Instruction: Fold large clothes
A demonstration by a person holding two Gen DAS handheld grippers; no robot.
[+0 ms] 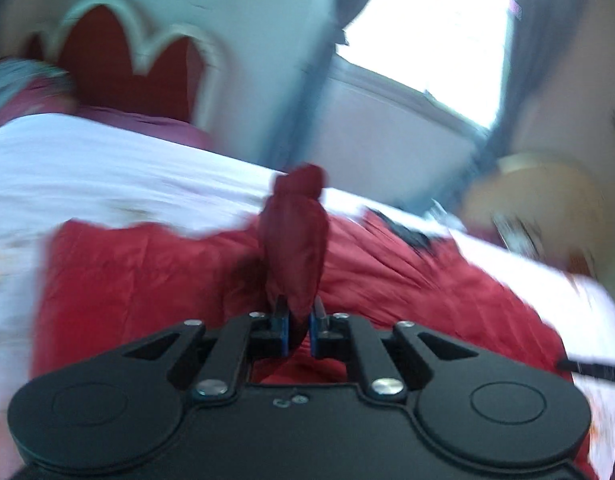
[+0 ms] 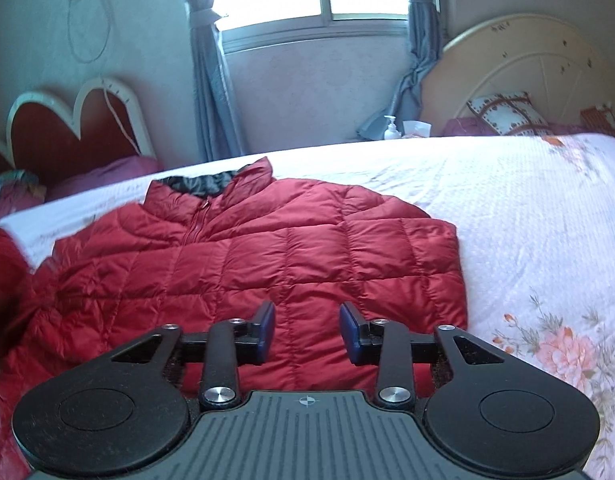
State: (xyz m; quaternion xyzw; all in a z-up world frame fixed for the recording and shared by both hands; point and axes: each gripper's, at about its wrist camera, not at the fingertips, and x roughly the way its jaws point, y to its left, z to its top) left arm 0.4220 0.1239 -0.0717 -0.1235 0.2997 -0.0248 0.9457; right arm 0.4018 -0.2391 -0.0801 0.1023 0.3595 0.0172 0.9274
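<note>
Right wrist: red jacket (image 2: pixel 291 248) lies beneath the open-jawed right gripper (image 2: pixel 306 330).

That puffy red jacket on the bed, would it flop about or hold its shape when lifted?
Probably floppy: the fold of the red quilted jacket pinched in the left gripper bunches into a soft peak. Its puffy padding suggests it is light for its bulk. The shiny fabric looks slippery, so it may slide. The right gripper hangs open above it.
</note>
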